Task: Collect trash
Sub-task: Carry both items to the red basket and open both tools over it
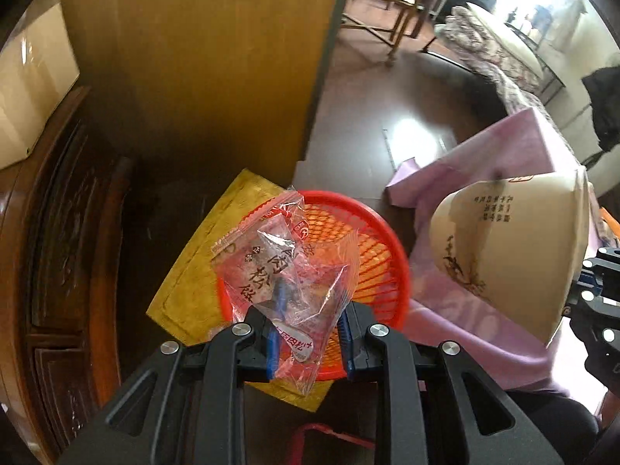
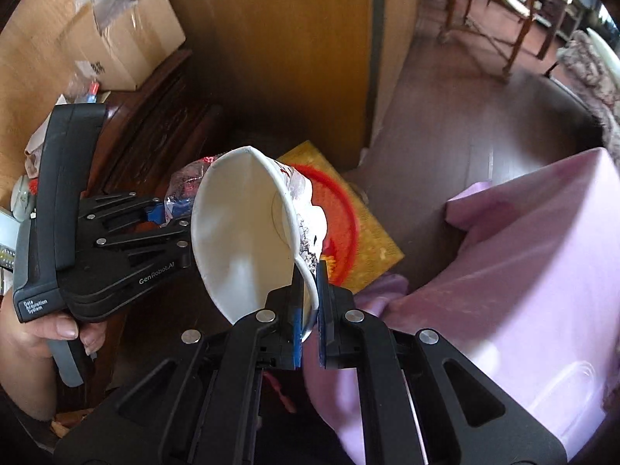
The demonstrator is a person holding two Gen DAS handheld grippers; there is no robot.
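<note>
Left gripper (image 1: 308, 323) pinches clear wrapper (image 1: 286, 267); right gripper (image 2: 308, 306) clamps paper cup (image 2: 252, 232), hiding basket (image 2: 345, 217).

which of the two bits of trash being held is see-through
The plastic wrapper in the left hand-held gripper; the paper cup in the right hand-held gripper is opaque.

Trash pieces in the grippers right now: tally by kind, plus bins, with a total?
Clear plastic snack wrapper: 1, in the left gripper
Paper cup: 1, rim pinched by the right gripper
Red mesh basket: 1, below both
Total: 3
</note>
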